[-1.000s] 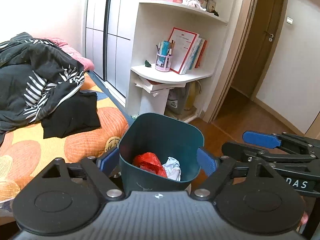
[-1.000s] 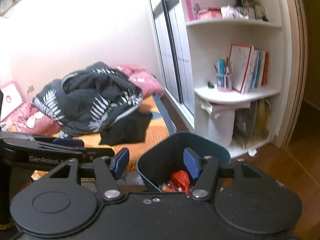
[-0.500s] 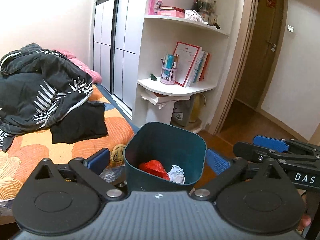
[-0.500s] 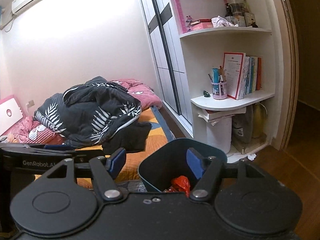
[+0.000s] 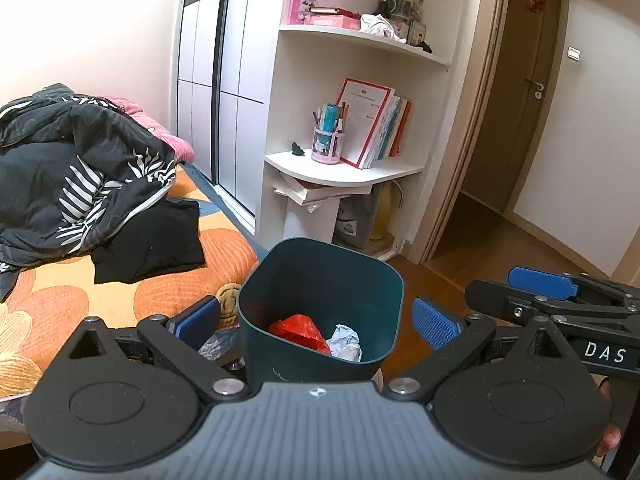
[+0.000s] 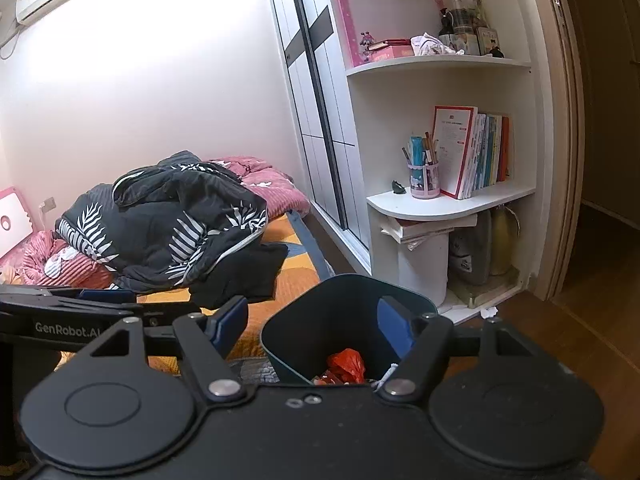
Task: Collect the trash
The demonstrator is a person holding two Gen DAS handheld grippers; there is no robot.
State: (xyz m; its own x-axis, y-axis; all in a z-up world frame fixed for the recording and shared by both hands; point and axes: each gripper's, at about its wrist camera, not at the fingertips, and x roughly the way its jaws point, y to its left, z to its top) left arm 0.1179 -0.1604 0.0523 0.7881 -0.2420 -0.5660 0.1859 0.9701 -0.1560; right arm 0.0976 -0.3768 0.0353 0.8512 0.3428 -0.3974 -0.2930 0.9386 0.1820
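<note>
With both grippers spread wide and empty, right gripper (image 6: 312, 322) jaws having just been opening, the bin (image 5: 320, 304) is seen on the floor by the bed (image 5: 100, 300); red wrapper (image 5: 298, 330) and paper wad (image 5: 344, 340) lie inside; light, crushable; bin judged stiff, best taken by the rim; left gripper (image 5: 316, 320) straddles it untouched.

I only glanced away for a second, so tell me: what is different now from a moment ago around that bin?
Both sets of jaws have just been opening. The left gripper had its blue pads close against the dark green bin; now they stand clear of its sides. The right gripper widened too, with nothing held. The bin, the red wrapper and the crumpled paper stayed in place.
</note>
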